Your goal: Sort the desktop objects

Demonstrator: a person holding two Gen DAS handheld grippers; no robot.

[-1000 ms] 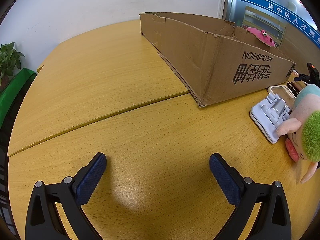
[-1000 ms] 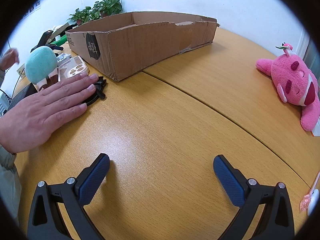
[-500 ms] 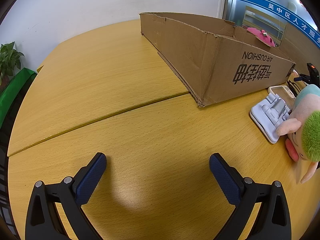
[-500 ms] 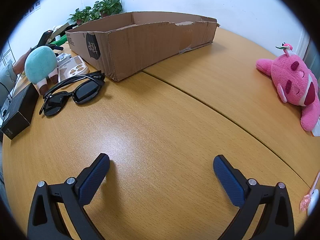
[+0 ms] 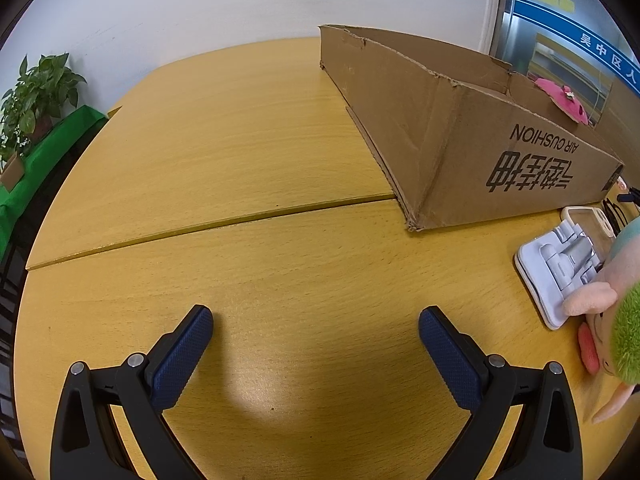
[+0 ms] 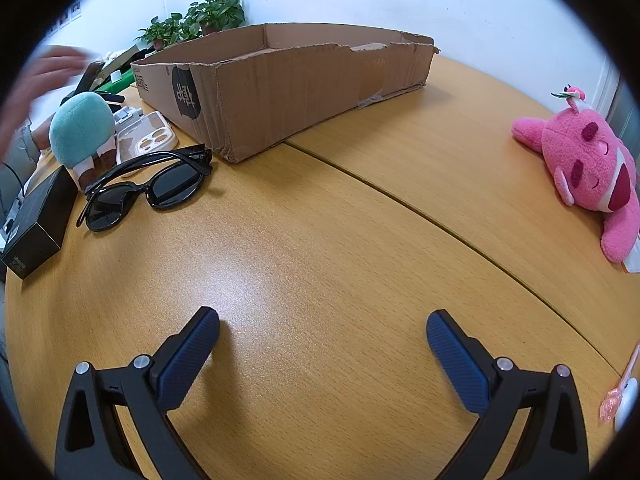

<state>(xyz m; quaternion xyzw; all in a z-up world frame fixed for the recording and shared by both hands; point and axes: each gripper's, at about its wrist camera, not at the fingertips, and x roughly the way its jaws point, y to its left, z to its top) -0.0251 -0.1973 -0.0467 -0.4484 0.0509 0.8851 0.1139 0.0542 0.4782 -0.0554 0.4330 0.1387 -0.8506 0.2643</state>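
A long shallow cardboard box [image 6: 288,80] stands on the wooden table; it also shows in the left wrist view [image 5: 460,132]. In the right wrist view black sunglasses [image 6: 148,188] lie left of the box, with a teal plush [image 6: 82,132], a phone case [image 6: 148,140] and a black box [image 6: 40,220]. A pink plush [image 6: 588,168] lies at the right. In the left wrist view a white stand [image 5: 556,268] and a plush with green hair [image 5: 608,320] lie at the right. My left gripper [image 5: 316,332] and right gripper [image 6: 322,332] are open and empty, low over bare table.
Potted plants [image 6: 200,20] stand behind the box, and one [image 5: 36,96] at the table's far left on a green surface. A blurred hand [image 6: 36,84] is raised at the far left. A small pink item [image 6: 618,396] lies at the right edge.
The hand that lay on the sunglasses has lifted away to the upper left, leaving the sunglasses on the table. Both grippers have stayed still and open.
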